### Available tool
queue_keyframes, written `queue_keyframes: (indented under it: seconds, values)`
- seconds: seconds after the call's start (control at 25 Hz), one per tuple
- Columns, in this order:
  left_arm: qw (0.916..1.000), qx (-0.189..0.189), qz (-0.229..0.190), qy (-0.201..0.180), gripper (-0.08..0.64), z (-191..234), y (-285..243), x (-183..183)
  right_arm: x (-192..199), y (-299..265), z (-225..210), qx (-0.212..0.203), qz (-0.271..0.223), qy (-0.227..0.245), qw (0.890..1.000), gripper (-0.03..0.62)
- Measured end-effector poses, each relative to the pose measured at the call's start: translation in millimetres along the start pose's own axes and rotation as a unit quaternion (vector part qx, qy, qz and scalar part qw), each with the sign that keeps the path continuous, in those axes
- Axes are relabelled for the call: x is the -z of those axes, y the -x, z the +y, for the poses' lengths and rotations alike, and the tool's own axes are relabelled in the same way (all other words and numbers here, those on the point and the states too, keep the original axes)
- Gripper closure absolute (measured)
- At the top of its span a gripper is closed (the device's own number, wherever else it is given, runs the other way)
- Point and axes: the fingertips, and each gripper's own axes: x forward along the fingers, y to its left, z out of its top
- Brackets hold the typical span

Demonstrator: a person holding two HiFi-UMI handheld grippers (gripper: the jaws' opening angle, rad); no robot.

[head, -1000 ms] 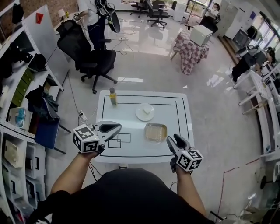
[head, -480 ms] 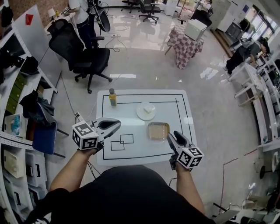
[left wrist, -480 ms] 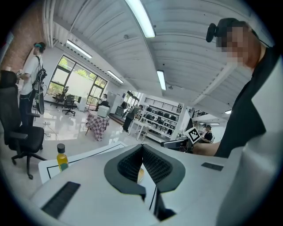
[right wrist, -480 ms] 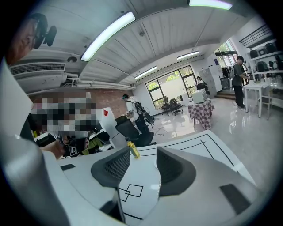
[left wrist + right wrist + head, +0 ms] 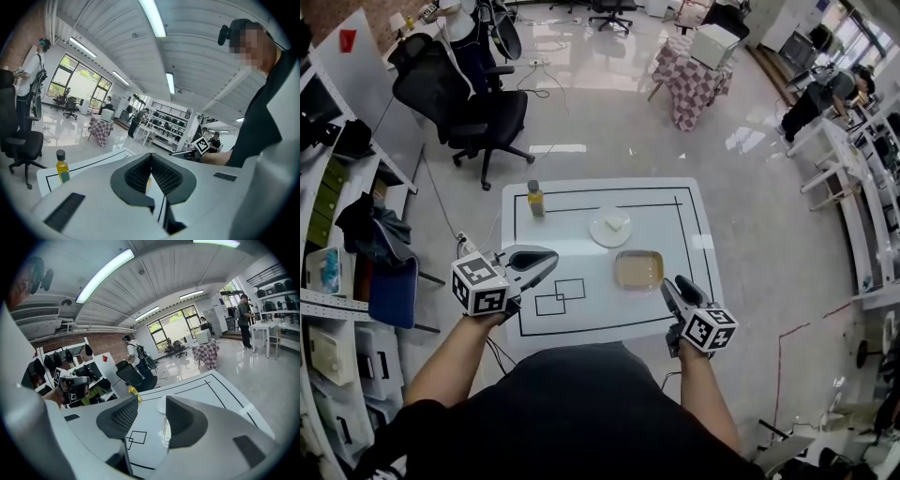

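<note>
My left gripper [image 5: 551, 257] hovers over the near left part of a white table [image 5: 675, 225], jaws closed together with nothing between them; in its own view the left gripper [image 5: 151, 157] points across the table. At the table's near right edge my right gripper [image 5: 668, 285] is open and empty. Through the right gripper [image 5: 152, 417] gap I see a clear glass tray [image 5: 165, 432] and a white plate [image 5: 162, 405]. The tray [image 5: 638, 270] lies just beyond the right jaws. The plate [image 5: 610, 226] holds a pale piece. An oil bottle [image 5: 534, 199] stands at the far left corner.
Black lines and two overlapping squares [image 5: 561, 296] are drawn on the table. A black office chair [image 5: 478, 112] stands beyond it, and a person [image 5: 135, 355] is near that chair. Shelves [image 5: 337, 206] line the left side, and a checkered-cloth table [image 5: 689, 80] stands farther off.
The head view has drawn back a little, so the table sits slightly higher and smaller. The right gripper turned slightly, bringing the tray between its jaws. Neither gripper's jaws changed.
</note>
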Motion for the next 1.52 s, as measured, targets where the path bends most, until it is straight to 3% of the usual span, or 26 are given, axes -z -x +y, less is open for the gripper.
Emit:
queue_keyframes:
  seconds: [0.8,1.52]
  values:
    - [0.9991,-0.031,0.022,0.017,0.538,26.5,-58.6,4.1,40.3,-42.7,-92.9,-0.003,0.066,-0.043,0.997,0.391]
    - [0.9969,-0.033,0.057,0.043,0.538,35.0,-111.0,25.2,97.0,-64.0,-127.9,-0.025,0.132,-0.084,0.987,0.391]
